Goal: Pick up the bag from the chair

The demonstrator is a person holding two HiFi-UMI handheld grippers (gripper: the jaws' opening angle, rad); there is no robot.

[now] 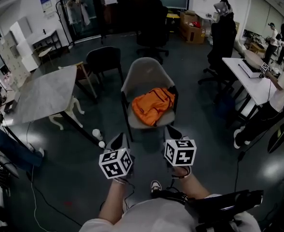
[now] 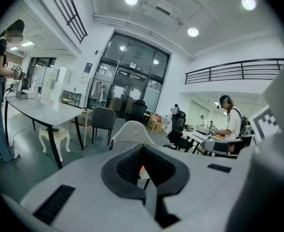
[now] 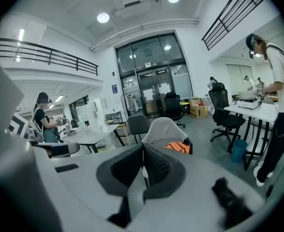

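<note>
An orange bag [image 1: 153, 105] lies on the seat of a grey shell chair [image 1: 147, 74] straight ahead. Both grippers are held side by side in front of the chair, short of its seat and apart from the bag. My left gripper [image 1: 118, 140] is shut with nothing in it, and so is my right gripper [image 1: 173, 131]. In the left gripper view the shut jaws [image 2: 143, 167] hide most of the chair [image 2: 131, 131]; only a sliver of the bag [image 2: 141, 169] shows. The right gripper view shows the shut jaws [image 3: 143, 166] below the chair [image 3: 163, 128] and the bag [image 3: 177, 147].
A marble-topped table [image 1: 45, 95] stands at the left, with a dark chair [image 1: 103, 59] beyond it and two cups [image 1: 97, 134] on the floor. At the right a person [image 1: 282, 83] stands by a white desk [image 1: 250, 76]. Office chairs [image 1: 222, 37] and cardboard boxes [image 1: 192, 29] stand farther back.
</note>
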